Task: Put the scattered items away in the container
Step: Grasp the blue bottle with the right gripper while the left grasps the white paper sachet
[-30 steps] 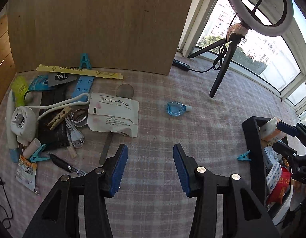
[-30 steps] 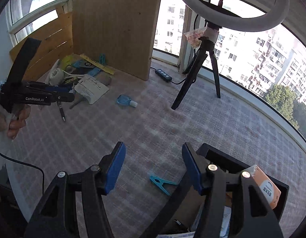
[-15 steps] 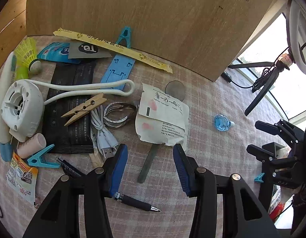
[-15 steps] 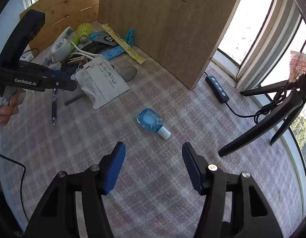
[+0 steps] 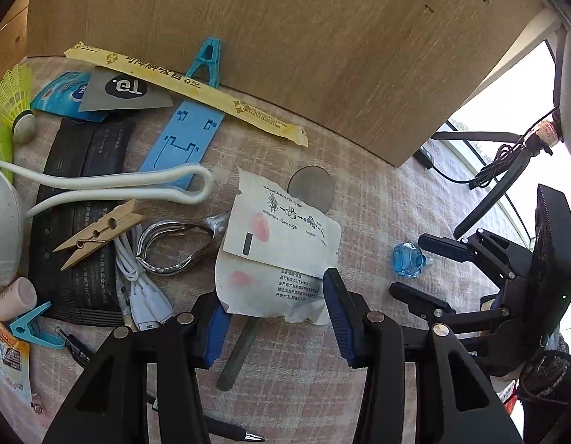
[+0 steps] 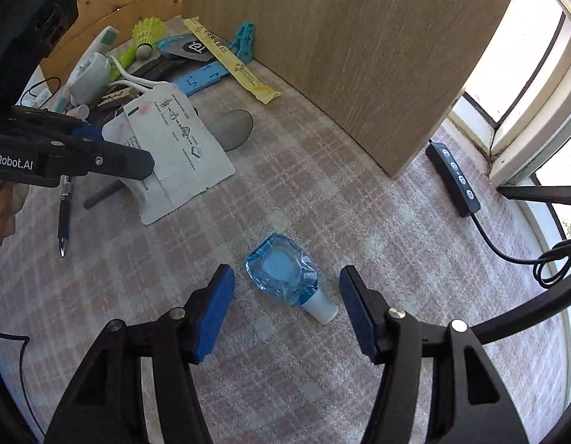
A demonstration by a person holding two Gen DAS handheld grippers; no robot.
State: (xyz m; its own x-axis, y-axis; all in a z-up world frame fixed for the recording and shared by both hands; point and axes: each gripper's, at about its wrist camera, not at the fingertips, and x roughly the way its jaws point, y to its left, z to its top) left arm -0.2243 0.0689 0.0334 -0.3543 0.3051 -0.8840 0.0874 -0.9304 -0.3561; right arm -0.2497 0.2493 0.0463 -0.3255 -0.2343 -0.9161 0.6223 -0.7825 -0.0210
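My left gripper (image 5: pixel 276 314) is open, its jaws on either side of the near edge of a white paper sachet (image 5: pixel 278 251) that lies over a grey file (image 5: pixel 239 351). My right gripper (image 6: pixel 287 307) is open, low over a small blue bottle with a white cap (image 6: pixel 285 277), which lies between its jaws. The bottle also shows in the left wrist view (image 5: pixel 407 261), with the right gripper beside it. The sachet shows in the right wrist view (image 6: pixel 171 148) under the left gripper. The container is not in view.
Scattered clutter at left: white neck fan (image 5: pixel 100 188), wooden peg (image 5: pixel 100 233), metal clippers (image 5: pixel 174 248), white USB cable (image 5: pixel 145 296), blue stand (image 5: pixel 182 140), yellow wrapper (image 5: pixel 185 85), black pouch (image 5: pixel 74 222), pen (image 6: pixel 63 214), shuttlecock (image 6: pixel 147 33). Wooden board (image 6: pixel 341 37) behind; power strip (image 6: pixel 453 174) right.
Both grippers moved forward and lower. The left closed in on the sachet; the right came down over the blue bottle. Both stayed open.
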